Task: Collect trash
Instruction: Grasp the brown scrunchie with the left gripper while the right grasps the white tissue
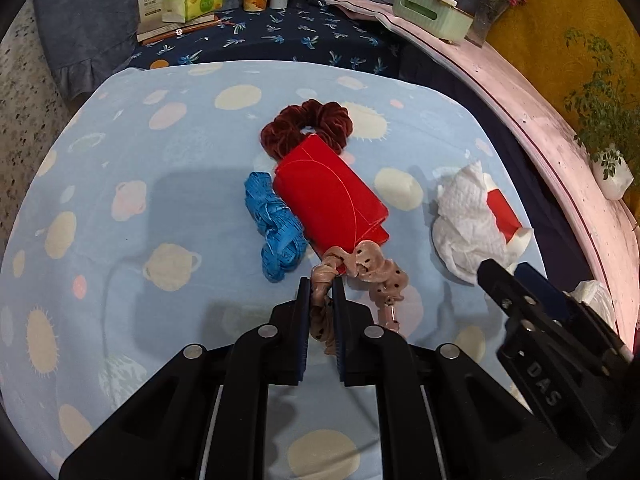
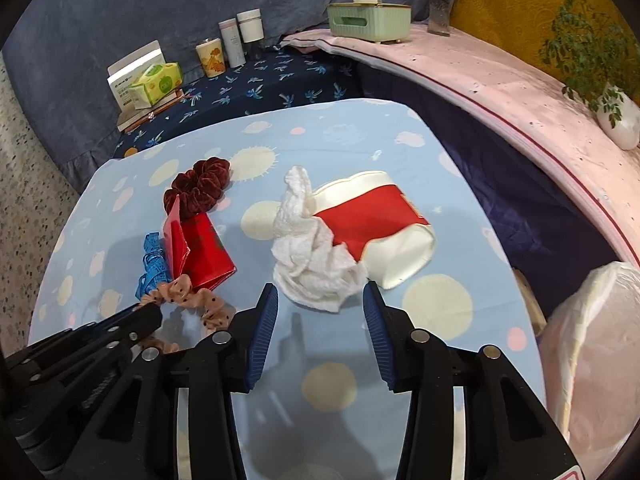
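Note:
My left gripper (image 1: 321,284) is shut on one end of a beige dotted scrunchie (image 1: 372,268), which trails off to the right on the blue planet-print cloth (image 1: 160,200). In the right wrist view, my right gripper (image 2: 320,292) stands open. The near edge of a crumpled white tissue (image 2: 312,260) lies between its fingertips, and the pads are not touching it. Behind the tissue lies a crushed red and white paper cup (image 2: 380,220). A red folded card (image 1: 332,196), a blue tape measure (image 1: 276,228) and a dark red velvet scrunchie (image 1: 308,124) lie together mid-cloth.
A white plastic bag (image 2: 592,340) bulges at the right edge of the cloth. At the back stand a tissue pack (image 2: 156,84), a printed cup (image 2: 210,56) and bottles (image 2: 240,36). A green box (image 2: 368,20), a vase (image 2: 442,4) and a potted plant (image 2: 616,116) sit on the pink ledge.

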A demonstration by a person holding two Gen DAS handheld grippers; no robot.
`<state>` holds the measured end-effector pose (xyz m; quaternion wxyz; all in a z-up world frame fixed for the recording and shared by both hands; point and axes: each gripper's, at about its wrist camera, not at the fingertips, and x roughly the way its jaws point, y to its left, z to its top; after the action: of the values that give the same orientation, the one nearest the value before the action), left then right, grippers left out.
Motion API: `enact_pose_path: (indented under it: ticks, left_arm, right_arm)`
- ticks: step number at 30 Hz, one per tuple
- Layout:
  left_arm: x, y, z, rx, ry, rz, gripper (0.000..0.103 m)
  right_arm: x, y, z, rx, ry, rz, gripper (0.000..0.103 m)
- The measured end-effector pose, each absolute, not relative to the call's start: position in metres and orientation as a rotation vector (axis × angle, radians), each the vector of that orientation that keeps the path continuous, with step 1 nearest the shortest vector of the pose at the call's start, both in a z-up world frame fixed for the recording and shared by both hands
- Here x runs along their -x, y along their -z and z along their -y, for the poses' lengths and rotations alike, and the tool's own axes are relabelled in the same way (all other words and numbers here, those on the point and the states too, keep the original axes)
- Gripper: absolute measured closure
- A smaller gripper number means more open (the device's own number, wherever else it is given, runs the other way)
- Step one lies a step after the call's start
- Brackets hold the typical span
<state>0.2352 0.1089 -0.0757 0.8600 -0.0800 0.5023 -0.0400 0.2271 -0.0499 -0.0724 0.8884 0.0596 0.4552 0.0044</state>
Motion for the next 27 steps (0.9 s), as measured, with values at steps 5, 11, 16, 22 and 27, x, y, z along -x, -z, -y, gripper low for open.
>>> enact_pose_path:
  ticks: [5,11,16,22,27]
  left_arm:
    - [-0.239,0.077,-0.109,0.165,0.087,-1.059,0.093]
    - [-0.240,0.078,-0.107,0.156,0.094,-1.063,0.093]
    - [-0.235,0.071,-0.102,0.153,0.104,-1.051,0.093]
    - [-0.223,0.047,-0.087,0.144,0.135,-1.009,0.093]
    - [-0.208,0.024,-0.067,0.129,0.173,-0.968,0.093]
  right_arm:
    - [-0.243,0.087,0.049,-0.128,-0.007,-0.975,0.071]
    - [-0.248,0.100,0.058,-0.171,-0.015,-1.005,0.095]
    - [-0.238,0.088,0.065,-0.204,-0.020,-0.983,0.097]
    - [-0.215,0.056,0.073,-0.222,-0.033,-0.920,0.098]
    - [-0.192,0.025,0.088,-0.229,-0.020,-0.852,0.098]
